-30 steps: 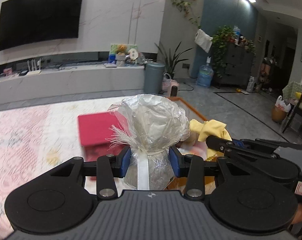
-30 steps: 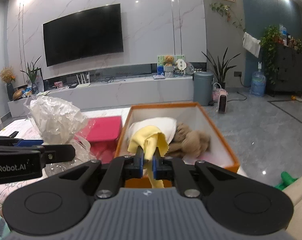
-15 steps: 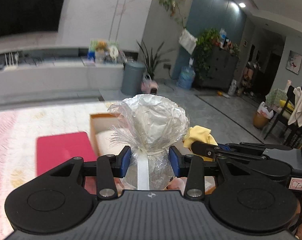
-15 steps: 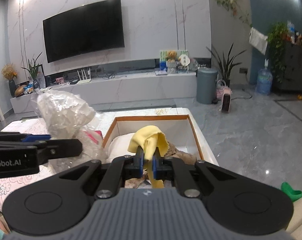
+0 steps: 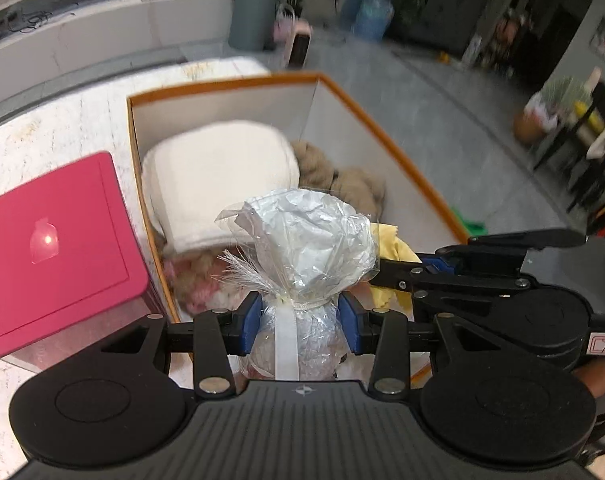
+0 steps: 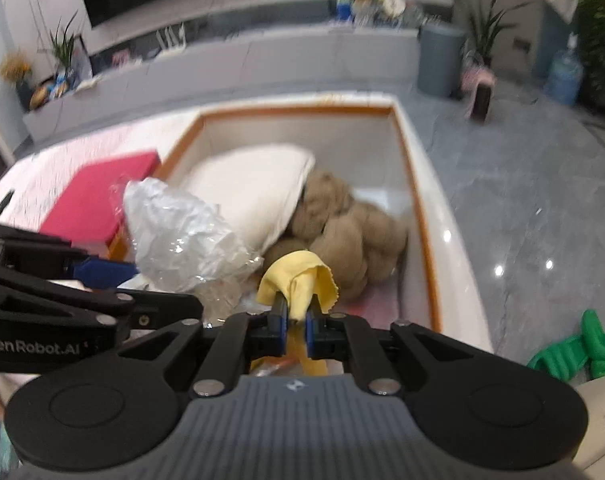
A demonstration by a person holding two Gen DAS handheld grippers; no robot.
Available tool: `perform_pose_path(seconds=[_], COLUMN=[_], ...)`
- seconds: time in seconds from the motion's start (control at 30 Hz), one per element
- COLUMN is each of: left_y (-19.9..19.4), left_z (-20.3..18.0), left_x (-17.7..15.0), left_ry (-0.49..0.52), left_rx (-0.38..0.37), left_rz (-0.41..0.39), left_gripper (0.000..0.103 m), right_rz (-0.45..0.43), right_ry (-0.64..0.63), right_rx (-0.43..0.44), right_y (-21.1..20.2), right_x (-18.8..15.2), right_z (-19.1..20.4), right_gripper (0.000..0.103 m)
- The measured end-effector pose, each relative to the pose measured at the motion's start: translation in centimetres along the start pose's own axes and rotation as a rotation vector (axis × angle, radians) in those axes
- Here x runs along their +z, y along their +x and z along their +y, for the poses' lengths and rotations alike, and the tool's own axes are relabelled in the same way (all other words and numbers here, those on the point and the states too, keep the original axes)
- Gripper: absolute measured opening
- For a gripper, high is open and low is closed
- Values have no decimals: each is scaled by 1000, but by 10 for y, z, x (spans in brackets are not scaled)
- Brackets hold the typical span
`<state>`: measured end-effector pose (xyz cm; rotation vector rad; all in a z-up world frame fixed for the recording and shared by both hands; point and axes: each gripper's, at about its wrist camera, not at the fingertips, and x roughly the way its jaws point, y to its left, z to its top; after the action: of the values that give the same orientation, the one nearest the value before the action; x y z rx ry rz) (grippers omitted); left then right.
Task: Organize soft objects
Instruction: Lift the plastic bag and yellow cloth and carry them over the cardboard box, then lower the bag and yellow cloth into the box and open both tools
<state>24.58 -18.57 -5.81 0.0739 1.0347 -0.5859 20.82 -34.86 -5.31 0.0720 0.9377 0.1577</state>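
My left gripper is shut on a crinkled clear cellophane bundle tied with a white ribbon, held over the near end of an orange-rimmed white box. My right gripper is shut on a yellow cloth, also over the box. Inside the box lie a white pillow and a tan plush toy. The bundle shows in the right wrist view, left of the cloth. The cloth shows behind the bundle in the left wrist view.
A red box stands against the orange-rimmed box's left side on a pale patterned tabletop. A green object lies on the grey floor to the right. A TV bench and a grey bin stand beyond.
Both grippers have tilted downward and moved over the box with their loads. The view now looks into the box instead of across the room.
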Motion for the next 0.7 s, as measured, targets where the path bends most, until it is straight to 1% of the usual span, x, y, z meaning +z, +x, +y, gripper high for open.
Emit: perform_pose_path(seconds=[0.1,0.13,0.27,0.3,0.33,0.47,0.5,0.57,0.6,0.63,0.7], left_y=[12,14,16,15,15,11,8,1,-4,-9,-21], left_z=[-8,-10,-13,-13,-13,-15,-15,-16,-15,-15,-14], left_x=[6,5,8,8,8,9,8,10,9,10,10], left_ry=[13,23,59,65,71,81,84,88,89,88,85], left_rx=[7,16,38,37,37,55,63,69,64,58,55], left_rz=[56,68,91,94,97,78,67,36,22,8,-26], left_gripper=[48,48,50,51,53,61,65,71,78,81,81], right_rz=[61,72,112,121,123,127,127,122,115,106,98], right_ry=[-16,-16,-44,-48,-51,-65,-72,-83,-88,-94,-113], right_rx=[22,27,17,18,13,12,12,16,19,20,23], right_y=[13,15,24,26,27,26,25,21,18,16,11], right_x=[-3,-8,-10,-10,-11,-11,-11,-12,-11,-12,-11], right_z=[-3,-2,0,-1,-2,-1,0,1,2,3,6], right_gripper=[6,6,8,11,12,13,16,27,34,37,38])
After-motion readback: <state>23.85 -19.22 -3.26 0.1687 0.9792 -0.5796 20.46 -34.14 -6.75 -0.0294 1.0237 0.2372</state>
